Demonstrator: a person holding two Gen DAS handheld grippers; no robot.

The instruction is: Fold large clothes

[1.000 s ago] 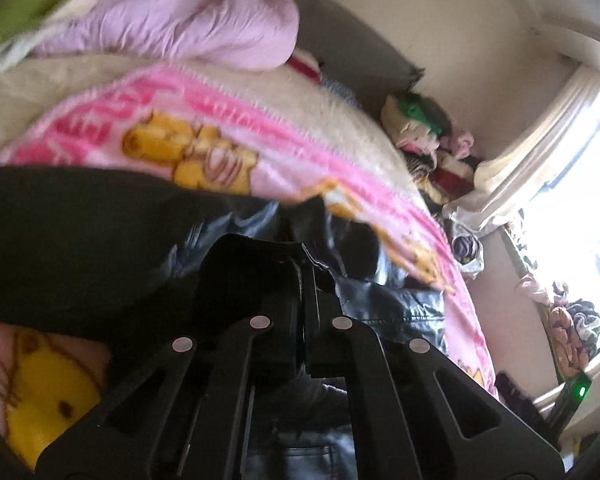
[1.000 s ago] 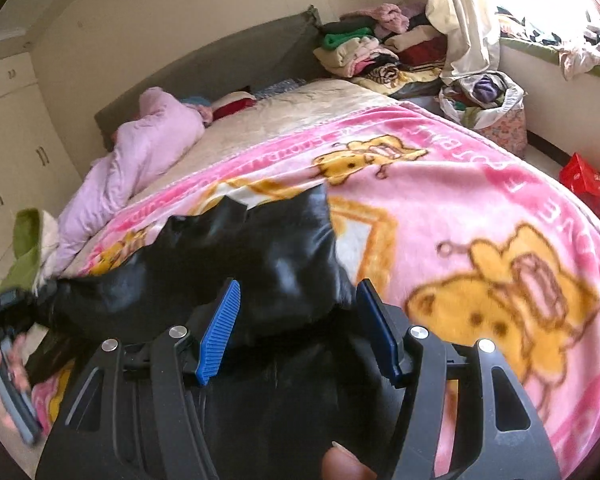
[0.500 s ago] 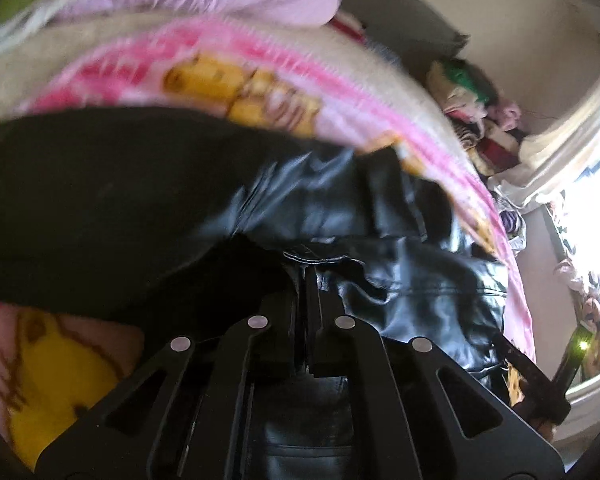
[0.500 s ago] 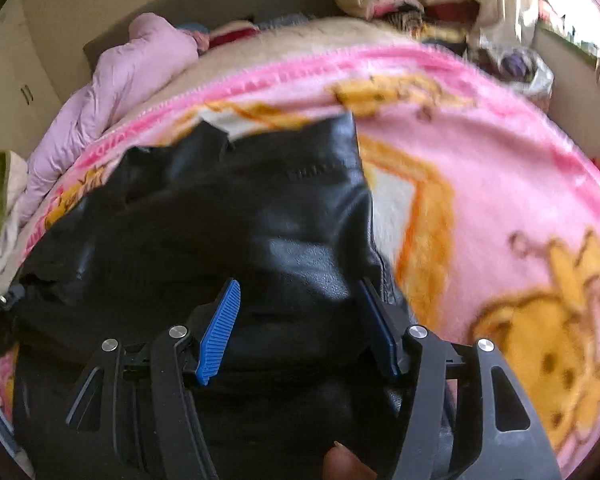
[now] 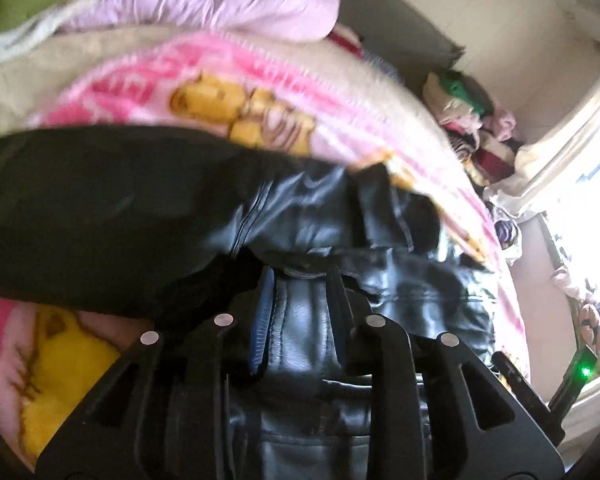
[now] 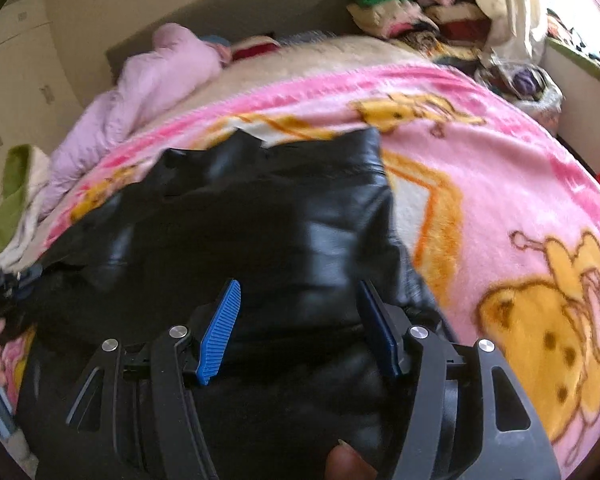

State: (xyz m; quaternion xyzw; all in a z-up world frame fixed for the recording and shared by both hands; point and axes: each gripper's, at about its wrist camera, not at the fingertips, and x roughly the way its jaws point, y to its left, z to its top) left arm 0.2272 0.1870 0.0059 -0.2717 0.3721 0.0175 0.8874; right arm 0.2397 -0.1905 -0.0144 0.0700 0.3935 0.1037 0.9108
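Note:
A black leather jacket [image 5: 380, 220] lies spread on a bed covered by a pink cartoon-bear blanket [image 5: 260, 80]. My left gripper [image 5: 299, 276] hovers low over the jacket's near edge. Its jaws are opening, with a strip of leather between them that the blue pads do not press. In the right wrist view the jacket [image 6: 260, 208] fills the middle, on the blanket [image 6: 500, 184]. My right gripper [image 6: 298, 286] is open just above the jacket, fingers straddling a fold without gripping it. A fingertip [image 6: 344, 460] shows at the bottom edge.
A lilac quilted coat [image 6: 148, 80] and a green cover [image 6: 8, 200] lie at the bed's far left. Folded clothes [image 6: 400, 4] are piled at the far right by the curtain [image 6: 504, 0]. Wardrobe doors [image 6: 16, 80] stand to the left.
The left jaws were shut on the jacket's edge and have now parted, baring a blue pad. The right gripper has sunk closer over the jacket, which now fills more of its view.

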